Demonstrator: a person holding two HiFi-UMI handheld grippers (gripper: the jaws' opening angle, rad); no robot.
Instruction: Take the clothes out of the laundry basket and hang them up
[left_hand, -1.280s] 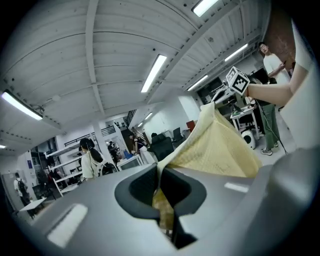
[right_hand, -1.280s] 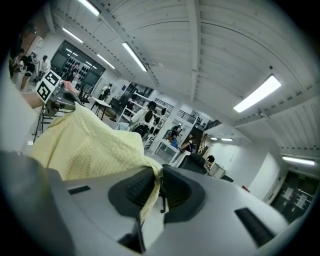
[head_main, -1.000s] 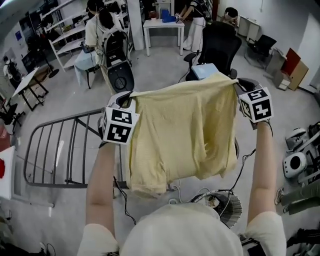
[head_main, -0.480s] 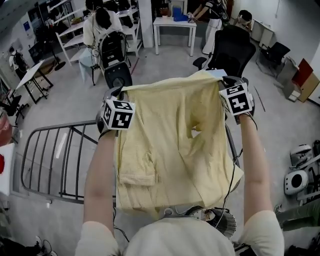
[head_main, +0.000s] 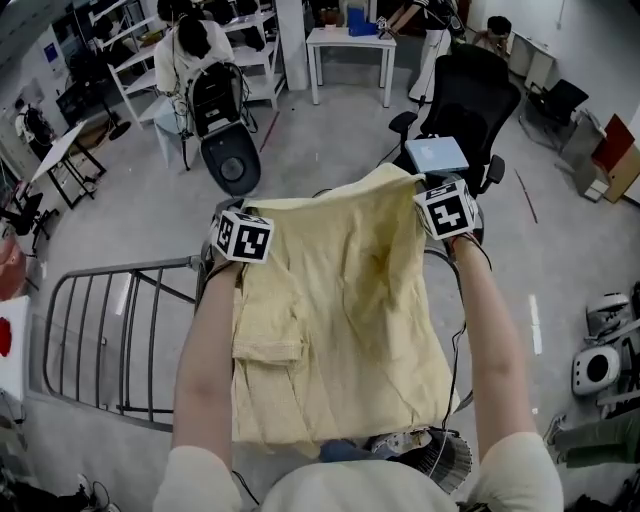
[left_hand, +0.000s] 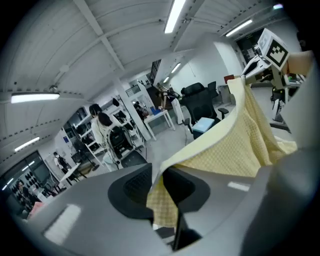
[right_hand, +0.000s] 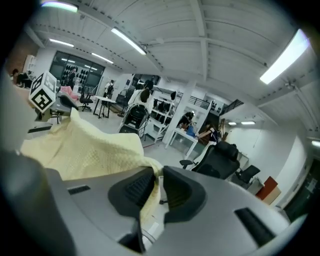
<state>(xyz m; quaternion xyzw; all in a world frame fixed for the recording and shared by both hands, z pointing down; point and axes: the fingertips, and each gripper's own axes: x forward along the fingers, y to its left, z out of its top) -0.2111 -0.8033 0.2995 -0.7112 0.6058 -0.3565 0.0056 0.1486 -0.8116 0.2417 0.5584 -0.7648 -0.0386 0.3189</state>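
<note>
A pale yellow waffle-knit garment (head_main: 340, 300) is stretched between my two grippers and drapes back over my forearms toward my body. The left gripper (head_main: 232, 215) holds its top left corner; in the left gripper view the jaws (left_hand: 159, 192) are opening, with a fold of the garment (left_hand: 240, 145) still pinched between the pads. At the top right corner, the right gripper (head_main: 440, 195) is shut on the hem, and the right gripper view shows the cloth (right_hand: 85, 150) caught between its pads (right_hand: 157, 187). The laundry basket (head_main: 440, 455) peeks out below the garment.
A grey metal drying rack (head_main: 120, 330) stands low at my left. A black office chair (head_main: 470, 100) is right behind the garment. Farther back are a white table (head_main: 350, 45), a seated person (head_main: 185, 50) and shelving. Equipment (head_main: 600, 350) lies on the floor at right.
Both grippers have drawn closer together and come lower in the head view. The garment, which first hung spread out in front, now lies back over my forearms.
</note>
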